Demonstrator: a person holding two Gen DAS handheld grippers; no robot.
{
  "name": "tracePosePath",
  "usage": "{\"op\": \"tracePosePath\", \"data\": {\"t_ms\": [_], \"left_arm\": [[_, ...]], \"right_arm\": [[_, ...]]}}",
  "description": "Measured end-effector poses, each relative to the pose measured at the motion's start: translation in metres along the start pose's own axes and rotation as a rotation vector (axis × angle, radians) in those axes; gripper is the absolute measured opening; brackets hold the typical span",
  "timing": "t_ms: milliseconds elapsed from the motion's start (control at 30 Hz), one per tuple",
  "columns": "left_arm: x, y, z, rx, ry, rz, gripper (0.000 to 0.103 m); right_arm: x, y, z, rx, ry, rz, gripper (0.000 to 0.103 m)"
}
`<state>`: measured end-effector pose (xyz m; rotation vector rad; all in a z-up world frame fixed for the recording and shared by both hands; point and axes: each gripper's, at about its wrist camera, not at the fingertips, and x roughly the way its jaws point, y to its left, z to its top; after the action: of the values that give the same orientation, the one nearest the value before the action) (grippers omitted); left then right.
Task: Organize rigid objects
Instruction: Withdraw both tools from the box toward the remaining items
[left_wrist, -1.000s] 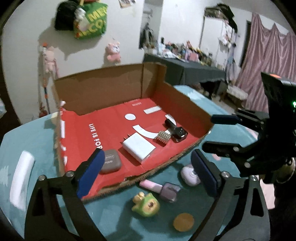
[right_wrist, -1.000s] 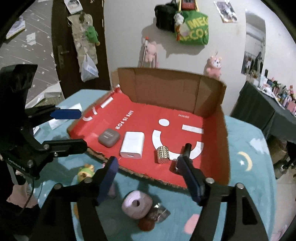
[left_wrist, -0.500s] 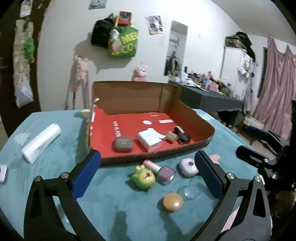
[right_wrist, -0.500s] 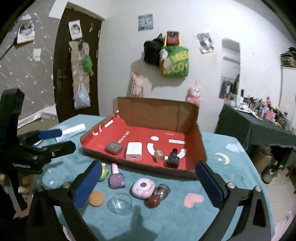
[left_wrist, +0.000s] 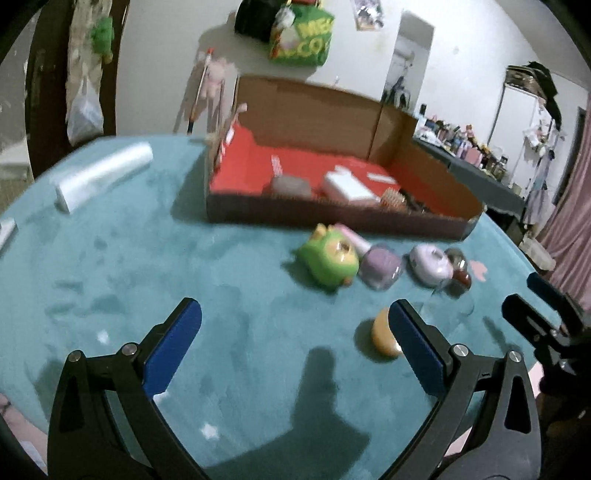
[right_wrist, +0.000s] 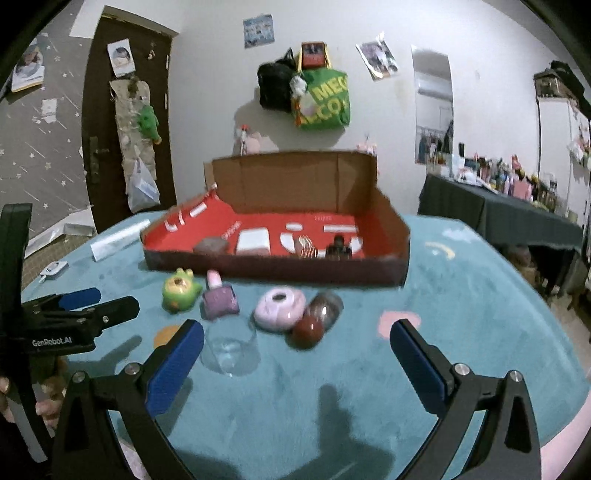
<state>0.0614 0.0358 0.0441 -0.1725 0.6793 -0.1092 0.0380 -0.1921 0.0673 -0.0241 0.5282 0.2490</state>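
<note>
**Mina:** While both grippers hang spread wide and hold nothing, what worries you?

**Jo:** The crowding. In front of the red-lined cardboard box (right_wrist: 275, 271), the green frog-shaped toy (right_wrist: 179, 290) sits just beside the purple nail-polish bottle with the pink cap (right_wrist: 219, 299). The pale pink round case (right_wrist: 280, 308) touches the dark red ball (right_wrist: 308, 328) and a small dark jar (right_wrist: 327, 304). Reach for one and a finger would probably knock its neighbour; the ball looks likely to roll.

**Mina:** And the clear glass cup (right_wrist: 229, 347)?

**Jo:** Hard to see against the teal tablecloth (right_wrist: 461, 314), and it lies close to the left finger of the right gripper (right_wrist: 297, 354). It could be tipped. The left gripper (left_wrist: 295, 343) has the flat orange disc (left_wrist: 382, 334) right beside its right finger, off-centre.

**Mina:** What's in the box?

**Jo:** A grey rounded case (right_wrist: 210, 245), a white rectangular block (right_wrist: 253, 240), a small studded gold piece (right_wrist: 306, 245) and a dark bottle (right_wrist: 338, 247), along its front wall. Everything else waits outside it.
</note>
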Motion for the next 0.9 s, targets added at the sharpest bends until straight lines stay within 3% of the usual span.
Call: {"op": "tracePosePath", "data": {"t_ms": [133, 400, 567, 900], "left_arm": [[0.008, 0.0, -0.01, 0.001, 0.044, 0.003, 0.103], [0.005, -0.01, -0.011, 0.036, 0.042, -0.015, 0.103], [0.012, -0.027, -0.013, 0.102, 0.079, -0.04, 0.103], [0.026, -0.041, -0.01, 0.212, 0.147, -0.018, 0.103]], "right_arm": [[0.01, 0.001, -0.009, 0.009, 0.034, 0.011, 0.103], [0.017, -0.004, -0.017, 0.023, 0.061, 0.014, 0.103], [0.018, -0.008, -0.016, 0.033, 0.063, 0.009, 0.103], [0.027, -0.013, -0.016, 0.061, 0.089, 0.037, 0.103]]}}
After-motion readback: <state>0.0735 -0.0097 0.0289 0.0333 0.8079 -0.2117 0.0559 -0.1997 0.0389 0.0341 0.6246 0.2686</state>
